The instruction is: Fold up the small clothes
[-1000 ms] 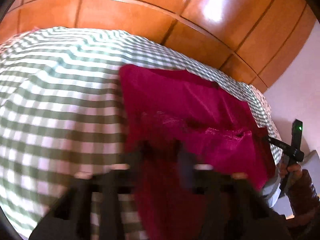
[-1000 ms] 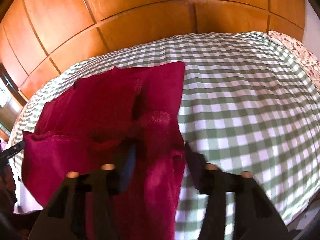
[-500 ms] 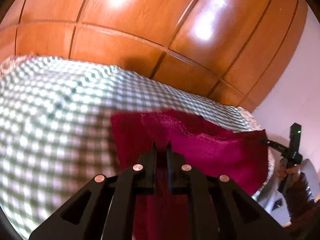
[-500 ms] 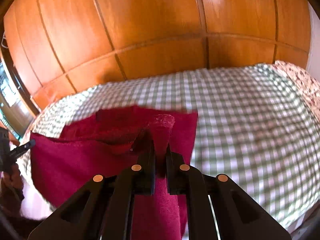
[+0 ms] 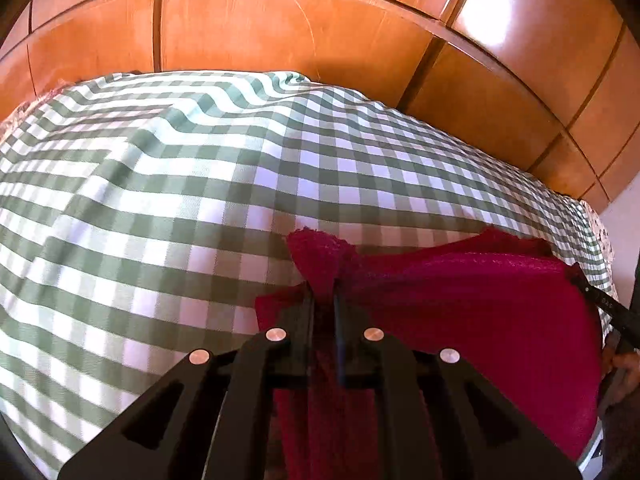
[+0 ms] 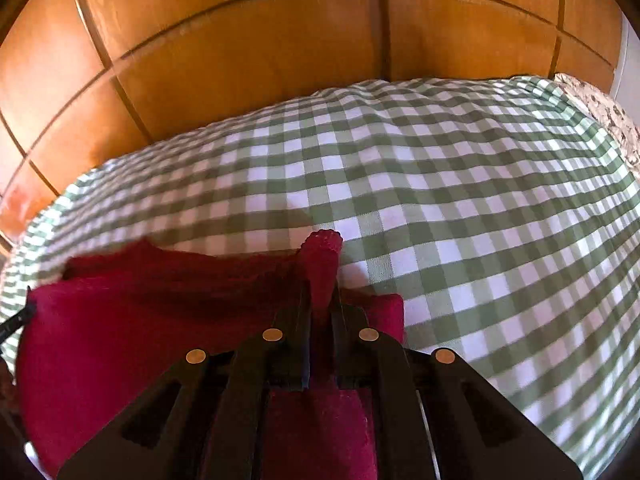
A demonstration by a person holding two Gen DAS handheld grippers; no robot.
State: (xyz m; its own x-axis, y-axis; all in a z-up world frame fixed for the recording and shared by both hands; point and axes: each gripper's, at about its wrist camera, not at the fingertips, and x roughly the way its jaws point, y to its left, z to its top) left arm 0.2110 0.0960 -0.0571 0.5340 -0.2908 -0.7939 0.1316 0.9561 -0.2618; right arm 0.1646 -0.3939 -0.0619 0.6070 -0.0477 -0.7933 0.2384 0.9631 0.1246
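Wooden panels back a green checked bedspread where, in the left wrist view, the left gripper clamps a magenta garment corner at near right, while the right wrist view shows the right gripper clamped on another corner, cloth spreading left.

Left gripper and right gripper angled downward, both clamped on red cloth, apparently lifted.
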